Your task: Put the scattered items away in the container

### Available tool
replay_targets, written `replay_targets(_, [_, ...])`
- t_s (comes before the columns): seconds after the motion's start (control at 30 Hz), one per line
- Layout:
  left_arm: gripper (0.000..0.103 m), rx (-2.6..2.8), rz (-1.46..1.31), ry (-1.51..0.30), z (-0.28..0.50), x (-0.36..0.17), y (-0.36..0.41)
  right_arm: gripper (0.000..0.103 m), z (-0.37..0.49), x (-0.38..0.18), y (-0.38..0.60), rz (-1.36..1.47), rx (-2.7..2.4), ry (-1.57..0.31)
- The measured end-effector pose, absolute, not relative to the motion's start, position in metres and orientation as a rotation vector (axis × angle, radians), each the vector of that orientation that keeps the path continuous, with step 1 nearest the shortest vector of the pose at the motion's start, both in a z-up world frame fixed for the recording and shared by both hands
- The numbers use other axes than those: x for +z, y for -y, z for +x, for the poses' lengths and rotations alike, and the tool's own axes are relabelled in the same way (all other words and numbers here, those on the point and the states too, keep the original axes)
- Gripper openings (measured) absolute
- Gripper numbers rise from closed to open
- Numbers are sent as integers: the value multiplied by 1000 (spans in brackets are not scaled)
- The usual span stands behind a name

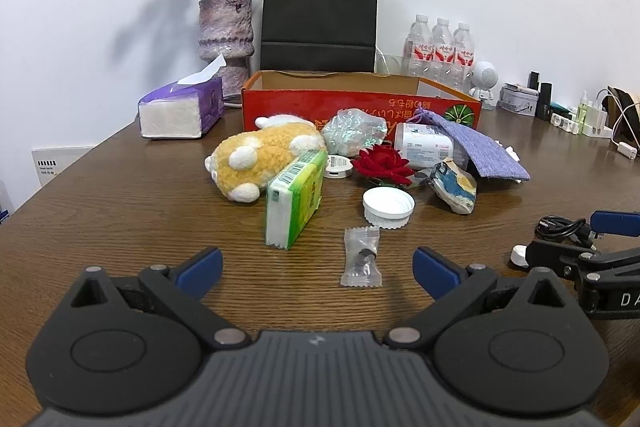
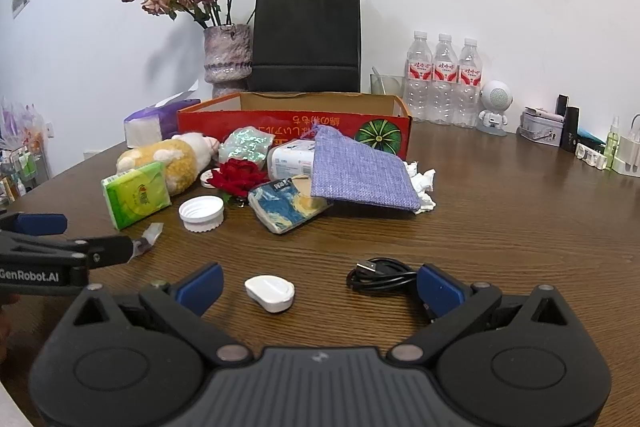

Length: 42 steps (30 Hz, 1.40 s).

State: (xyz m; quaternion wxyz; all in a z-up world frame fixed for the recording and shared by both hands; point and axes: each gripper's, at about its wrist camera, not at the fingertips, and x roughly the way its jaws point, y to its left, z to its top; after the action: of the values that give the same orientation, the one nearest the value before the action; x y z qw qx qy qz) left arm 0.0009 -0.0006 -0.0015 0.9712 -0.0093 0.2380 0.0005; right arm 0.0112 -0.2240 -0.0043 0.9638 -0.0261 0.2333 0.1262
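Observation:
An open red cardboard box (image 1: 360, 105) (image 2: 280, 117) stands at the back of the wooden table. In front of it lie a yellow plush toy (image 1: 264, 157), a green tissue pack (image 1: 294, 205), a red fabric rose (image 1: 384, 163), a white jar lid (image 1: 388, 207), a purple pouch (image 2: 360, 169) and a blue wrapped packet (image 2: 286, 205). My left gripper (image 1: 318, 269) is open; a small clear sachet (image 1: 361, 257) lies between its fingers. My right gripper (image 2: 320, 285) is open around a small white case (image 2: 270, 291), with a black USB cable (image 2: 378, 275) by its right finger.
A purple tissue box (image 1: 182, 109), a vase of dried roses (image 1: 226, 31) and a black paper bag (image 1: 320, 15) stand behind the box. Three water bottles (image 2: 442, 83), a small white robot figure (image 2: 494, 103) and chargers (image 2: 624, 155) line the back right.

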Motion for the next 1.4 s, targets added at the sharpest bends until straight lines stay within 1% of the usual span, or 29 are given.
replay_targets(0.3, [103, 1, -19, -480, 0, -2, 1, 103, 11, -5, 223, -60, 250, -472])
replay_targets(0.47, [103, -3, 5, -519, 8, -1, 4, 103, 7, -4, 222, -71, 281, -454])
replay_targets(0.5, [103, -21, 6, -525, 10, -1, 5, 102, 8, -3, 220, -77, 305, -468])
replay_targets(0.57, [102, -46, 0, -534, 12, -1, 8, 94, 10, -2, 218, -65, 363, -492])
replay_targets(0.6, [100, -54, 0, -540, 14, -2, 10, 87, 11, -2, 217, -61, 373, -500])
replay_targets(0.63, [98, -64, 0, -549, 15, -2, 12, 83, 12, -2, 215, -68, 370, -507])
replay_targets(0.7, [92, -78, 3, -570, 21, -4, 15, 79, 14, -4, 211, -90, 363, -523])
replay_targets(0.73, [85, -80, 4, -584, 24, -5, 16, 74, 17, -4, 210, -95, 366, -533])
replay_targets(0.77, [77, -77, 6, -592, 27, -6, 16, 72, 19, -5, 209, -99, 370, -546])
replay_targets(0.8, [60, -67, 18, -590, 29, -5, 18, 64, 22, -6, 208, -104, 377, -565])
replay_targets(0.83, [46, -66, 26, -588, 31, -4, 18, 50, 24, -7, 207, -107, 388, -575])
replay_targets(0.87, [18, -84, 18, -594, 33, -2, 17, 40, 25, -6, 206, -110, 404, -578])
replay_targets(0.9, [17, -113, -9, -606, 34, 0, 14, 26, 26, -5, 205, -111, 420, -583])
replay_targets(0.97, [14, -135, -32, -602, 32, 3, 12, 26, 27, -2, 205, -99, 443, -585])
replay_targets(1.4, [14, -160, -28, -527, 32, 21, 11, 26, 35, 17, 208, -68, 438, -521])
